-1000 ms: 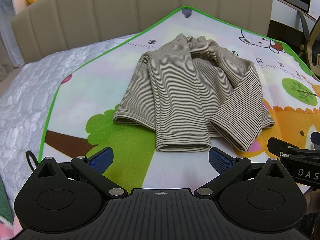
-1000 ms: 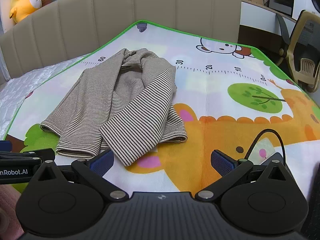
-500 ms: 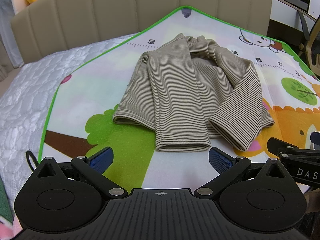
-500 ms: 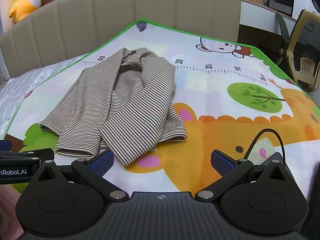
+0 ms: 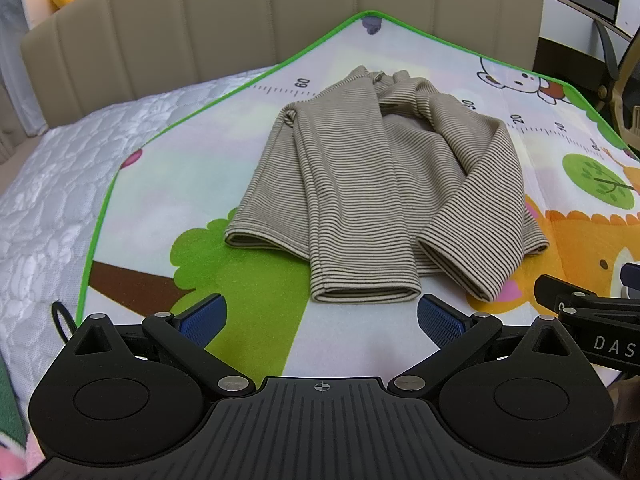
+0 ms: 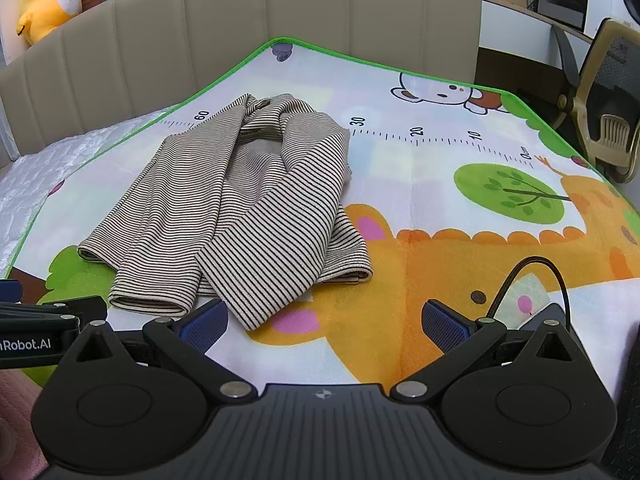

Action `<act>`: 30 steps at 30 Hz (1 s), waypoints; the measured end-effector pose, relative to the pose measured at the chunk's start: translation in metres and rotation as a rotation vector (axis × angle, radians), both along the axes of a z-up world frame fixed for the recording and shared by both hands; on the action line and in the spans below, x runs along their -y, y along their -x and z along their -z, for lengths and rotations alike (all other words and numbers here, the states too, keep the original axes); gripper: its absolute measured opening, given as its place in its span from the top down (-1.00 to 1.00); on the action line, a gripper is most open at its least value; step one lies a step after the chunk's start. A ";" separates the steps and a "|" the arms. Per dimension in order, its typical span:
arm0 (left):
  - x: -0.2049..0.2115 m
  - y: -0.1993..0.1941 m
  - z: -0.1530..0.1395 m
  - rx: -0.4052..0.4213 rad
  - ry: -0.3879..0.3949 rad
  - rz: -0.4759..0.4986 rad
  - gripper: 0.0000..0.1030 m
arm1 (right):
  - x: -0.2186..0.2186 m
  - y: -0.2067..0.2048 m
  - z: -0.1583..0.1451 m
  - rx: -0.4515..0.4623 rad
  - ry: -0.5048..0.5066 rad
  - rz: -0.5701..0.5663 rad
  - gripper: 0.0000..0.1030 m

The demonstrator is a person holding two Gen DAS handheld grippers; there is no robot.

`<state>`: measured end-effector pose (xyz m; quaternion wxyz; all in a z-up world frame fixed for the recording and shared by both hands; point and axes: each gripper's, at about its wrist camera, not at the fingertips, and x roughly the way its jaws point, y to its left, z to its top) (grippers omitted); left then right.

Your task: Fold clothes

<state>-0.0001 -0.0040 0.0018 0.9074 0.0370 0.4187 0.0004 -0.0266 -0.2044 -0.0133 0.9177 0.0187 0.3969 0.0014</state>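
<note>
A beige striped long-sleeved top (image 5: 376, 184) (image 6: 248, 204) lies on a cartoon play mat (image 5: 248, 148) (image 6: 460, 240), both sleeves folded over its body, cuffs toward me. My left gripper (image 5: 320, 318) stands open just short of the nearer cuff, nothing between its blue pads. My right gripper (image 6: 324, 322) is open too, with its left pad (image 6: 202, 326) close to the other cuff's tip. Each gripper's side shows at the edge of the other's view.
The mat covers a white quilted mattress (image 5: 44, 184) with a beige padded headboard (image 5: 248, 20) behind. A yellow plush toy (image 6: 44, 0) sits on the headboard. A desk and office chair (image 6: 604, 112) stand to the right. A black cable (image 6: 532, 280) loops near my right gripper.
</note>
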 end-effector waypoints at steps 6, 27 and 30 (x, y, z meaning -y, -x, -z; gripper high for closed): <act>0.000 0.000 0.000 -0.008 0.000 0.000 -1.00 | -0.001 -0.001 0.001 -0.004 0.002 0.000 -1.00; -0.002 -0.001 -0.001 -0.028 0.003 -0.010 -1.00 | 0.003 -0.002 -0.001 -0.001 0.001 -0.001 -1.00; -0.009 -0.006 -0.006 -0.012 0.061 -0.011 -1.00 | 0.013 -0.002 -0.007 0.049 -0.050 -0.003 -1.00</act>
